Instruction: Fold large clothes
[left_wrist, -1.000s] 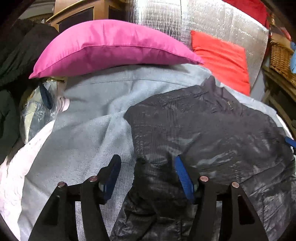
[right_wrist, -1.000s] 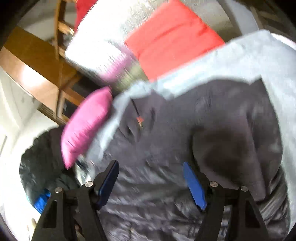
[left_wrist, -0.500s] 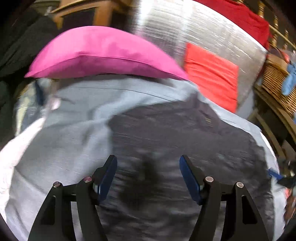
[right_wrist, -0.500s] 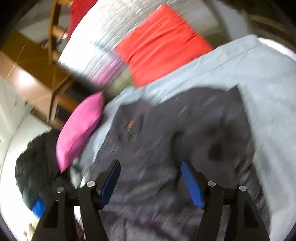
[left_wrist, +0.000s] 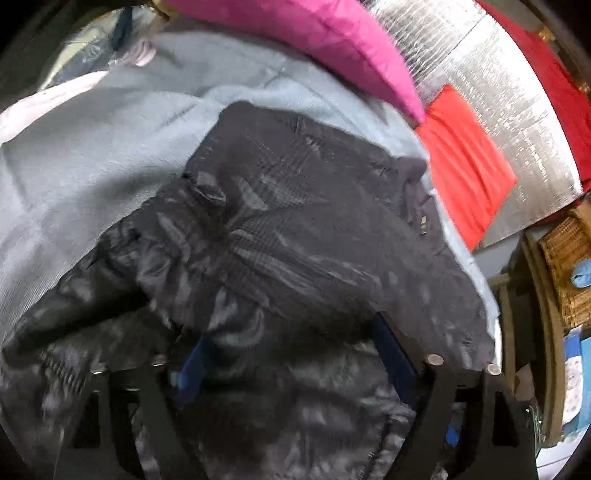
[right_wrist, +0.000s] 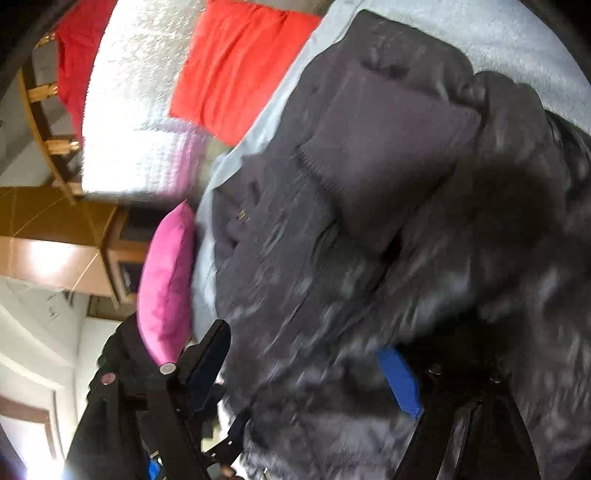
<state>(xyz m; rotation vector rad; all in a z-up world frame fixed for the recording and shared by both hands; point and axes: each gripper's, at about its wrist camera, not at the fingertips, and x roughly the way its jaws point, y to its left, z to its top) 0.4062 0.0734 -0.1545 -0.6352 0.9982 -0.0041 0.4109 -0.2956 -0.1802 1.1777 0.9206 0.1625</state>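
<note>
A dark, shiny padded jacket (left_wrist: 295, 221) lies spread on a light blue blanket (left_wrist: 92, 155), collar toward the cushions. My left gripper (left_wrist: 291, 358) is down in the jacket's near hem, and a rumpled fold bulges up between its blue pads (left_wrist: 192, 365). Its jaws are closing, though they still stand wide. In the right wrist view the jacket (right_wrist: 388, 166) fills the middle, with a flap folded over its upper part. My right gripper (right_wrist: 303, 369) is low over the fabric, its jaws opening, with jacket cloth between the fingers (right_wrist: 399, 384).
A pink pillow (left_wrist: 332, 48) and a red cushion (left_wrist: 465, 162) lean against a silver foil mat (left_wrist: 491, 74) behind the blanket. A wicker basket (left_wrist: 565, 258) stands at the right. A wooden cabinet (right_wrist: 55, 251) is beyond the pillow (right_wrist: 166, 280). A plastic bag (left_wrist: 85, 55) lies at far left.
Both grippers have rolled and dropped closer to the jacket. The jacket's near fold, which lay flat below the left fingers, now bulges up between them.
</note>
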